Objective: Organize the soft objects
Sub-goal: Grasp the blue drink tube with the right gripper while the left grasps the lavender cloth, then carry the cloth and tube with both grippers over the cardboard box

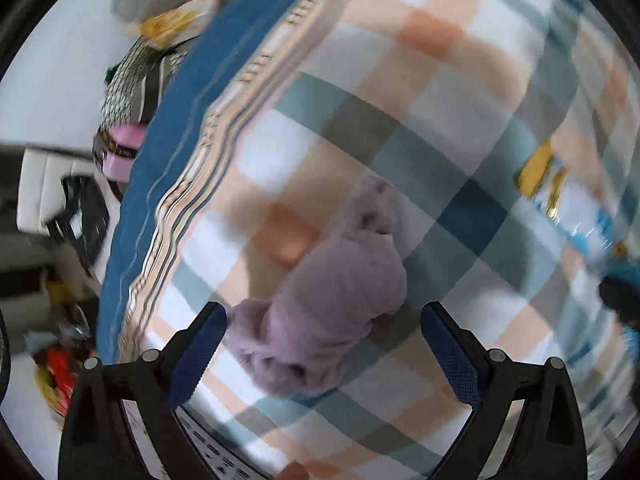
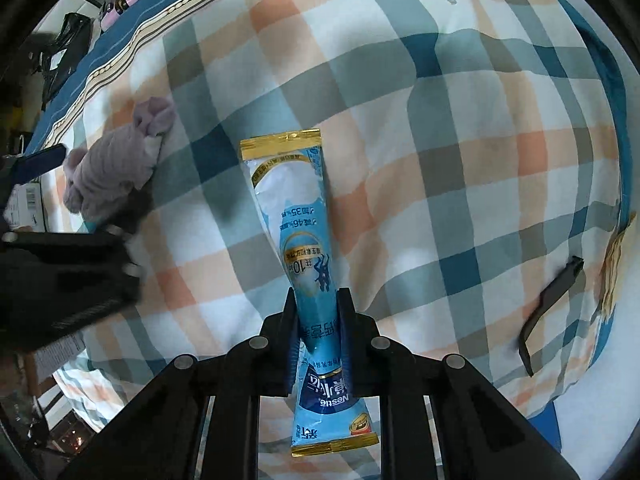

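Observation:
A lilac fuzzy sock bundle (image 1: 336,300) lies on the checked bedspread (image 1: 420,80). My left gripper (image 1: 324,354) is open, its blue-padded fingers on either side of the bundle's near end, just above it. The bundle also shows in the right wrist view (image 2: 116,160), with the left gripper's black body beside it. My right gripper (image 2: 318,332) is shut on a blue soft packet with gold ends (image 2: 296,216), pinched at its middle and held above the bedspread (image 2: 480,160). The packet appears blurred at the right edge of the left wrist view (image 1: 568,208).
A black clip-like object (image 2: 548,308) lies on the bedspread at the right. A blue sheet border (image 1: 168,128) runs along the bed's left edge. Beyond it are a pink box (image 1: 120,152), bags and clutter on the floor (image 1: 60,360).

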Demonstrator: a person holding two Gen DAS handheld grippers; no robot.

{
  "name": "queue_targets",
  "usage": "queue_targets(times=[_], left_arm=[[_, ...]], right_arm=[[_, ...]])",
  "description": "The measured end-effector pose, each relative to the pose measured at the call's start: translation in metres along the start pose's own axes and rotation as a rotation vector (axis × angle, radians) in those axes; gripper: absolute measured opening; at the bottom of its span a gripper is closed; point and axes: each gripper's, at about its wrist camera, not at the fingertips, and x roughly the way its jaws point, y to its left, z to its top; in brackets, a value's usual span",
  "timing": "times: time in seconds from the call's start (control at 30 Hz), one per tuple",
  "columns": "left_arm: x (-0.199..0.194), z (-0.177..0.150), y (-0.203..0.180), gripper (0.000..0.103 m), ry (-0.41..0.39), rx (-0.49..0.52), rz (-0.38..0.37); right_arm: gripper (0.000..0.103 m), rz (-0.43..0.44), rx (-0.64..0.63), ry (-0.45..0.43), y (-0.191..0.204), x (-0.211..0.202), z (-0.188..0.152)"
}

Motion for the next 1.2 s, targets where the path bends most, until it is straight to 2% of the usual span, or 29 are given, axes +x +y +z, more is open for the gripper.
queue_targets(times=[0.13,0.3,0.37,0.57,0.63,0.77,0.9,1.1,1.2], left_arm=[[0.008,0.007,-0.003,0.100,0.017,0.021,-0.008],[0.011,0.010,0.001,0.099,0.009,0.003,-0.046],[0.011,0.012,0.003,0.095,-0.001,-0.005,-0.060],[0.016,0.020,0.017,0.068,-0.005,-0.011,-0.105],[0.014,0.021,0.017,0.051,0.002,-0.020,-0.139],[0.009,0.018,0.020,0.047,-0.024,-0.053,-0.125],[-0.004,0.004,0.030,0.046,-0.071,-0.152,-0.143],[-0.046,-0.041,0.042,0.046,-0.172,-0.314,-0.144],[-0.066,-0.062,0.052,0.046,-0.201,-0.361,-0.183]], right_arm=[[0.018,0.010,0.004,0.009,0.004,0.003,0.013],[0.018,0.011,-0.004,0.016,0.002,0.004,0.004],[0.018,0.014,0.002,0.017,0.003,0.006,0.004],[0.018,0.012,0.011,0.025,0.004,0.017,0.010],[0.018,0.009,0.009,0.026,0.004,0.017,0.010],[0.018,0.009,0.015,0.026,0.005,0.017,0.011],[0.018,0.016,0.023,0.011,0.006,0.009,0.008],[0.017,0.050,0.038,-0.024,0.009,-0.011,-0.006],[0.017,0.066,0.016,-0.055,0.020,-0.027,-0.019]])
